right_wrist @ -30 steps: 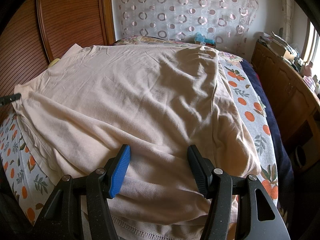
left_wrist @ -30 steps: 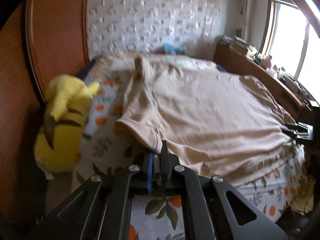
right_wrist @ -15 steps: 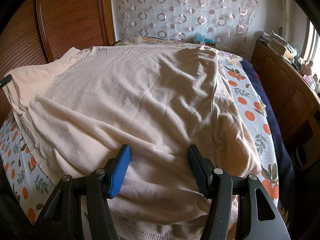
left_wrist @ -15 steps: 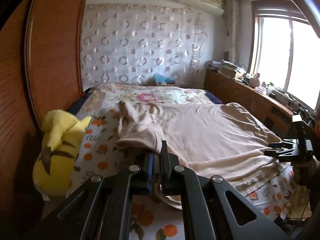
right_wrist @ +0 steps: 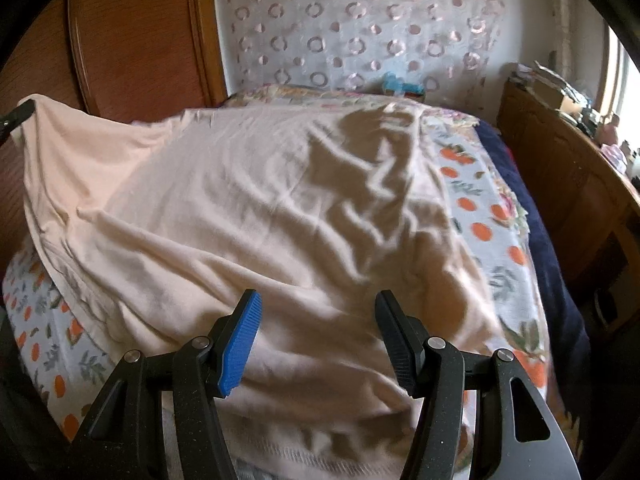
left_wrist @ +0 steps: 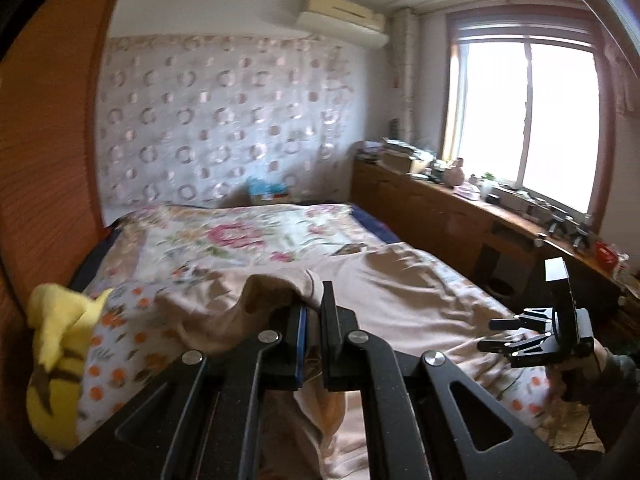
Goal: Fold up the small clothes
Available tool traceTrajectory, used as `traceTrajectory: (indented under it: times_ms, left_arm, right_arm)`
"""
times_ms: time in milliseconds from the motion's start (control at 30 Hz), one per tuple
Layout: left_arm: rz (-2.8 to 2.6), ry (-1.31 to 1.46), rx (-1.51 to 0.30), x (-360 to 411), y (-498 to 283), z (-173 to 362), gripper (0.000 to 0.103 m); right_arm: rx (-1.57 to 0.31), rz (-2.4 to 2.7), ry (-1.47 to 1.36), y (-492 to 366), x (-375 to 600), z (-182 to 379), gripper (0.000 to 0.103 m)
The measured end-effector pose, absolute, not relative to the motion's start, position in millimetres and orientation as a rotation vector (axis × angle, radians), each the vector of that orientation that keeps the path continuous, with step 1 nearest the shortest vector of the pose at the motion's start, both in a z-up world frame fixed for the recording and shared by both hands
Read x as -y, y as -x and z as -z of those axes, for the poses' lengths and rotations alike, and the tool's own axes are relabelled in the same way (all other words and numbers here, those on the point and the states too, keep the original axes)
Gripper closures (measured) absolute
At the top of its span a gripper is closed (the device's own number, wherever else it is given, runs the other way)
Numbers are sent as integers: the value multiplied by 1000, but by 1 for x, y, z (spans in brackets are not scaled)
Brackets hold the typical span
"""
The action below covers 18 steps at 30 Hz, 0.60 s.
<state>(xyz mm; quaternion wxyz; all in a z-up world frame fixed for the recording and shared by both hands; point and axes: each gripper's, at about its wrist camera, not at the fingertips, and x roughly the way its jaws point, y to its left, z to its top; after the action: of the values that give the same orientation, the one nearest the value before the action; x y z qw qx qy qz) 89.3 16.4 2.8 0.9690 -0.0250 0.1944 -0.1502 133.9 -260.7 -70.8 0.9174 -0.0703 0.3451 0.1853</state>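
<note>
A beige T-shirt [right_wrist: 280, 208] lies spread over the bed. My left gripper [left_wrist: 314, 320] is shut on the shirt's sleeve edge [left_wrist: 280, 284] and holds it lifted above the bed. In the right wrist view that lifted corner [right_wrist: 44, 120] hangs at the far left from the left gripper's tip [right_wrist: 16, 118]. My right gripper [right_wrist: 316, 332] is open and empty, its fingers just above the shirt near its hem [right_wrist: 304, 456]. It also shows in the left wrist view [left_wrist: 536, 336], at the shirt's right edge.
The bed [left_wrist: 240, 236] has a floral and orange-print cover. A yellow plush toy [left_wrist: 56, 360] lies at the bed's left edge by the wooden wardrobe [left_wrist: 44, 160]. A cluttered wooden cabinet [left_wrist: 460, 216] runs under the window on the right.
My left gripper has risen, lifting the shirt's sleeve off the bed, and its view has tilted up. The right gripper has stayed open over the hem.
</note>
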Motion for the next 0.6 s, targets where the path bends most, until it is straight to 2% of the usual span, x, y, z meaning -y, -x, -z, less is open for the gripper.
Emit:
traceTrajectory:
  times_ms: [300,600]
  left_arm:
    - [453,13,-392,47,-113,-25,97]
    - [589,-67,-393,117,-118,-47,97]
  right_arm:
    - [-618,-302,110,-93,299,46,42]
    - [-592,-252,71,-85,315,45,42]
